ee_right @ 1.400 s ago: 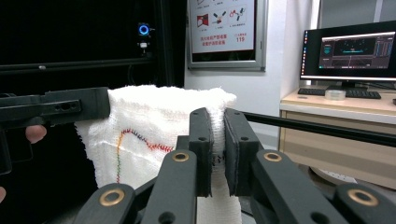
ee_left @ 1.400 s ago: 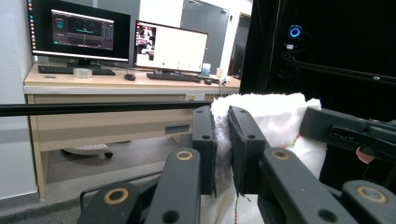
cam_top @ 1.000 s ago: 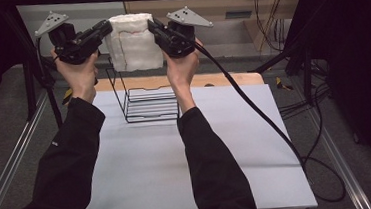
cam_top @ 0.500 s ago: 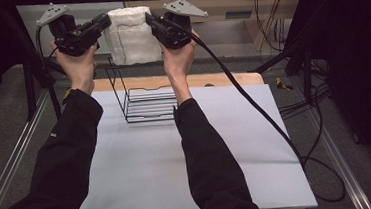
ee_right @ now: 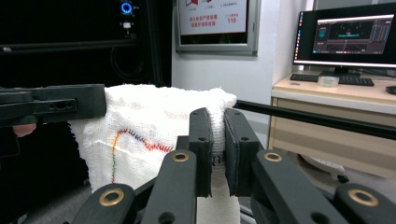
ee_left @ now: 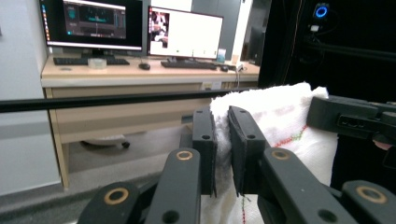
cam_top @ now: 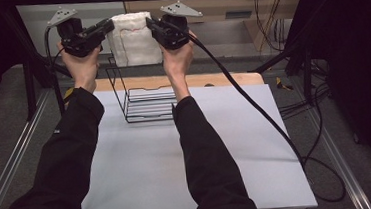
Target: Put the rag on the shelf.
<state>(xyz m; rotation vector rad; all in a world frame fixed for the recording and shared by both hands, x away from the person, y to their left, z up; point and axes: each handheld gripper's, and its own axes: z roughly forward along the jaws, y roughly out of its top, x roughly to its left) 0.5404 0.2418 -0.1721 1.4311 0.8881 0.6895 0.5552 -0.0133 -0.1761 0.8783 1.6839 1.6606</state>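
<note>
White towel (cam_top: 133, 37) was held stretched between left gripper (cam_top: 103, 28) and right gripper (cam_top: 151, 26), each clamped on a top corner. It hung high, up and behind the wire rack (cam_top: 145, 95); long edge ran gripper to gripper.

towel lower edge: the white towel (ee_left: 285, 116) runs off the bottom of the left gripper view
basket front: the wire basket (cam_top: 143, 100), below the towel, has its right side hidden behind the right forearm
</note>
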